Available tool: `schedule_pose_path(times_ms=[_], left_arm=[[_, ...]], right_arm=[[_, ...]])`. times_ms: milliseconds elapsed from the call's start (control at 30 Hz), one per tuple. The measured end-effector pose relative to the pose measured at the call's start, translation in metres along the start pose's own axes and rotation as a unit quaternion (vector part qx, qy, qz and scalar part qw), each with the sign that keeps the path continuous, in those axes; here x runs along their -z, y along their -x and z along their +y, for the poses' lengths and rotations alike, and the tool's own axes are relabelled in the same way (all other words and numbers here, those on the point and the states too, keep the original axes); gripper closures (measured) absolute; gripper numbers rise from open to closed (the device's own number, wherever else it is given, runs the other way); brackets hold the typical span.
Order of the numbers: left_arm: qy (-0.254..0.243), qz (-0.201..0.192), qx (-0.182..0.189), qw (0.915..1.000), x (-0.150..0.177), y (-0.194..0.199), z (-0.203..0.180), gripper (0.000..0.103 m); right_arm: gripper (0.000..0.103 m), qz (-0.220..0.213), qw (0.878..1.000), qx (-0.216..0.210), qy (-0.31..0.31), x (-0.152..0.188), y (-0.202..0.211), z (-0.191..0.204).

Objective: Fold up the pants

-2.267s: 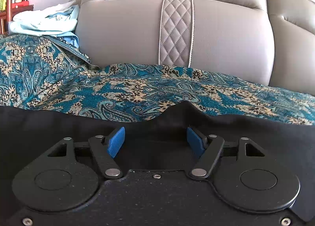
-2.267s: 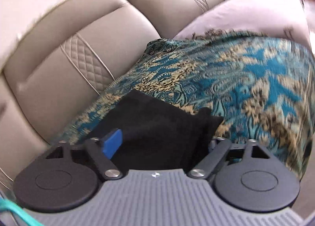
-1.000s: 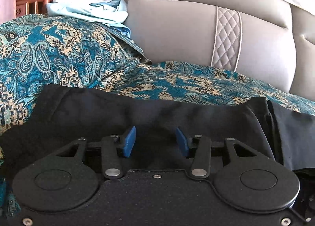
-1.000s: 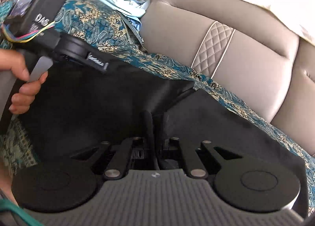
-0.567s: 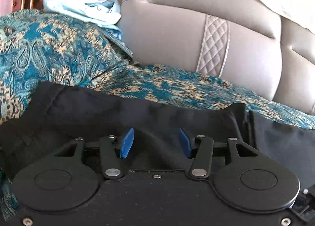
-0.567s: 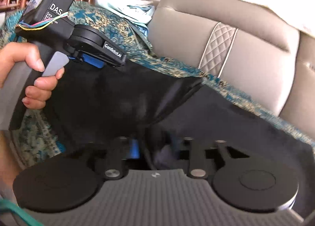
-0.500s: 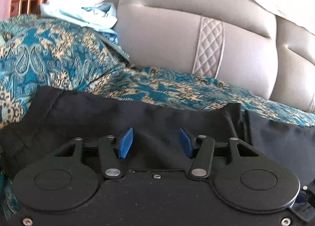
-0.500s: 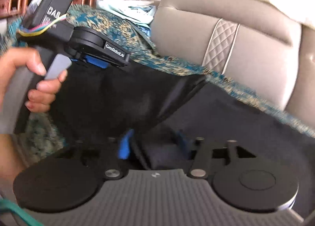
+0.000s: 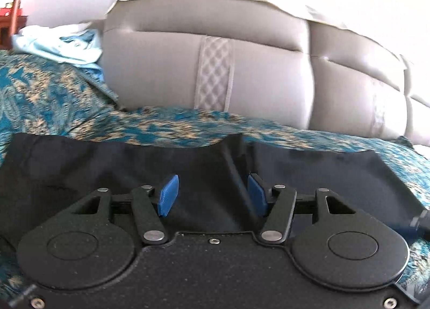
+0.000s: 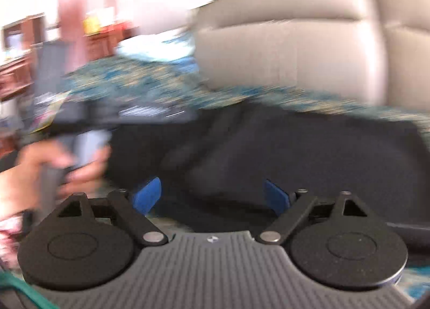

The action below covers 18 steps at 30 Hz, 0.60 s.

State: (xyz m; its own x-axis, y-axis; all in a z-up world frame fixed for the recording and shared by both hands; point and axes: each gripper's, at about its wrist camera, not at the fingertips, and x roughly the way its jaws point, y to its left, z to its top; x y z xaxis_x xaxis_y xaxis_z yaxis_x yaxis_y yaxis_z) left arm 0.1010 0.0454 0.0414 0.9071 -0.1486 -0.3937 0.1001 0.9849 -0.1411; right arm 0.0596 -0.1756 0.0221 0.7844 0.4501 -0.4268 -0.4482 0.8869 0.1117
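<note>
The right gripper (image 10: 212,196) had just sprung wide, dropping the black pants (image 9: 107,169) ahead — fold laid; left gripper (image 9: 212,193) half-open, gripping nothing.

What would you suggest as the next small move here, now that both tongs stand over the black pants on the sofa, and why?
Probably draw both tongs back and pick new grip points for another fold. The right tongs have just been opening and pinch nothing, and the left tongs are parted too. The black pants lie folded on the patterned throw, one layer's edge running between the left tongs' pads.
</note>
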Motion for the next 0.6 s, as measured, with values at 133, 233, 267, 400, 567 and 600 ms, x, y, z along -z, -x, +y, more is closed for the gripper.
schedule_pose_path(times_ms=[133, 233, 267, 400, 567, 600], left_arm=[[-0.012, -0.020, 0.015, 0.9996, 0.008, 0.007, -0.024, 0.054], [-0.015, -0.025, 0.031, 0.9991, 0.013, 0.008, -0.043, 0.057], [-0.017, -0.024, 0.035, 0.9990, 0.015, 0.008, -0.048, 0.057], [-0.037, -0.016, 0.031, 0.9987, 0.025, 0.003, -0.071, 0.057], [-0.039, 0.006, 0.006, 0.9992, 0.042, -0.004, -0.083, 0.057], [-0.039, 0.011, 0.001, 0.9992, 0.044, -0.006, -0.084, 0.057]], right_arm=[[0.019, -0.030, 0.986, 0.165, -0.015, 0.004, 0.017, -0.035], [0.036, -0.037, 0.970, 0.232, -0.061, 0.009, 0.020, -0.064], [0.038, -0.036, 0.965, 0.249, -0.072, 0.013, 0.019, -0.072], [0.040, -0.023, 0.955, 0.284, -0.080, 0.031, 0.017, -0.089], [0.028, -0.032, 0.950, 0.308, -0.028, 0.043, 0.013, -0.079], [0.025, -0.035, 0.949, 0.312, -0.027, 0.045, 0.013, -0.079]])
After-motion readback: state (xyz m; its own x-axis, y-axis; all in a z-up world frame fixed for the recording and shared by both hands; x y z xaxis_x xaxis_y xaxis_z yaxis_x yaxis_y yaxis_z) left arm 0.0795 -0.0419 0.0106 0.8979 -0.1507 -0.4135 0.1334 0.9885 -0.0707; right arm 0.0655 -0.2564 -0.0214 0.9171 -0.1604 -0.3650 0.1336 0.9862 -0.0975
